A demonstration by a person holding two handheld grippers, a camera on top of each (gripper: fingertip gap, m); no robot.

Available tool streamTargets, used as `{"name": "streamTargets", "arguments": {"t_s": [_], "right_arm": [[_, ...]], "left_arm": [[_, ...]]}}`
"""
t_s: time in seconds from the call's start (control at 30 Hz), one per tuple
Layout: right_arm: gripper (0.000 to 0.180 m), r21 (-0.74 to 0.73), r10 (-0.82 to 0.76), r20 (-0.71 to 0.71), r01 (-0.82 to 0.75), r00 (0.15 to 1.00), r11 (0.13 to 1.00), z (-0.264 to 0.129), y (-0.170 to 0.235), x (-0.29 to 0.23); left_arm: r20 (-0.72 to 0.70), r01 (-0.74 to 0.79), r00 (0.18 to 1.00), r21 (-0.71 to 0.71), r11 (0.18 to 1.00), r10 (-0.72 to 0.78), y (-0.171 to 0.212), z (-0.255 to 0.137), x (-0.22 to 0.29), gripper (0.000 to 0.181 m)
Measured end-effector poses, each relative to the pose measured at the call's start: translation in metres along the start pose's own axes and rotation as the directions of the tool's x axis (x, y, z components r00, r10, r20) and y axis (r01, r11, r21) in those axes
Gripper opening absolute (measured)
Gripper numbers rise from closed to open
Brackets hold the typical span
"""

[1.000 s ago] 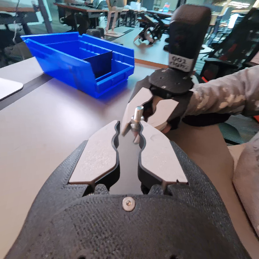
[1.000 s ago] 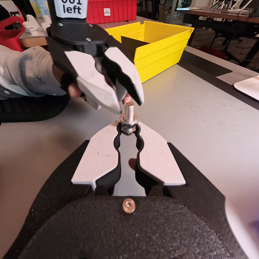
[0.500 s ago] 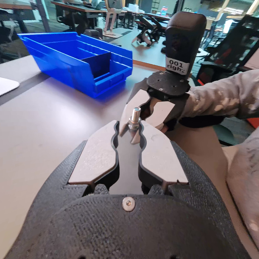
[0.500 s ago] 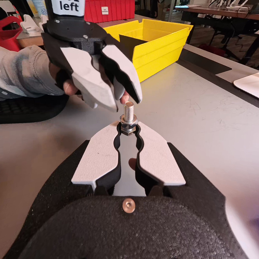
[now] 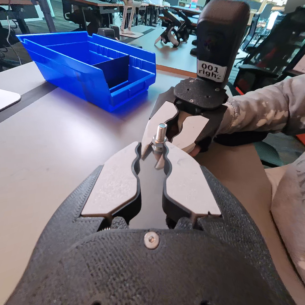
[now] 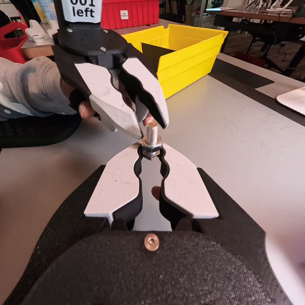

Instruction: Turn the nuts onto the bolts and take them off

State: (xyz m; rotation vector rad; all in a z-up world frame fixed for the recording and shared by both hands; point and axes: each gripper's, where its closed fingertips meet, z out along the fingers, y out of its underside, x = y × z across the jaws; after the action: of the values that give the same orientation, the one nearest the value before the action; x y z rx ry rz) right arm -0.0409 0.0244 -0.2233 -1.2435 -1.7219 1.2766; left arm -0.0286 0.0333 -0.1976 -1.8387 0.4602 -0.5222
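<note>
Upright bolt (image 6: 152,135), silvery steel with threaded shank pointing straight up and long axis vertical, clamped at its hexagonal head between the tips of the right gripper (image 6: 151,152), a hex nut (image 6: 151,144) sitting low on the thread just above those tips. Close beside and above, the left gripper (image 6: 152,130) tilted down over the shank, its pale matte fingers (image 6: 113,102) with wavy black inner edges parted and straddling the thread without closing on it. Further out, a smooth grey table (image 5: 54,140) carrying a blue plastic bin (image 5: 92,69) in the left wrist view and a yellow plastic bin (image 6: 186,54) in the right.
</note>
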Motion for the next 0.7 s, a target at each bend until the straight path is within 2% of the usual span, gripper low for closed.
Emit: {"name": "streamTargets", "arguments": {"t_s": [0.03,0.07,0.1,0.2,0.37,0.57,0.7], "right_arm": [[0.018,-0.002,-0.003,0.001,0.003,1.000,1.000,0.000,0.000,0.000],[0.018,0.008,-0.002,0.013,0.002,1.000,1.000,0.000,-0.001,-0.002],[0.018,0.013,-0.001,0.017,0.001,1.000,1.000,-0.001,-0.002,-0.003],[0.018,0.011,-0.008,-0.002,0.008,1.000,1.000,-0.002,-0.004,-0.001],[0.018,-0.004,0.001,-0.088,-0.002,0.996,1.000,-0.014,-0.009,0.024],[0.018,-0.008,0.002,-0.313,-0.004,0.950,1.000,-0.074,-0.056,0.104],[0.018,-0.192,-0.022,-0.485,-0.082,0.874,0.978,-0.115,-0.070,0.191]], "left_arm": [[0.030,0.004,1.000,0.000,1.000,-0.004,0.000,-0.001,-0.005,0.020],[0.100,0.013,0.995,-0.016,1.000,-0.012,0.002,-0.003,-0.017,0.007],[0.149,0.016,0.989,-0.032,0.999,-0.011,0.005,-0.007,-0.027,0.004],[0.155,0.060,0.986,0.004,0.998,-0.060,0.002,-0.015,-0.035,0.005],[0.191,0.037,0.981,0.045,0.998,-0.045,-0.007,-0.024,-0.038,0.002],[0.180,0.086,0.977,0.149,0.985,-0.113,-0.016,-0.039,-0.031,0.000],[0.211,0.081,0.970,0.177,0.981,-0.118,-0.010,-0.049,-0.029,0.000]]}}
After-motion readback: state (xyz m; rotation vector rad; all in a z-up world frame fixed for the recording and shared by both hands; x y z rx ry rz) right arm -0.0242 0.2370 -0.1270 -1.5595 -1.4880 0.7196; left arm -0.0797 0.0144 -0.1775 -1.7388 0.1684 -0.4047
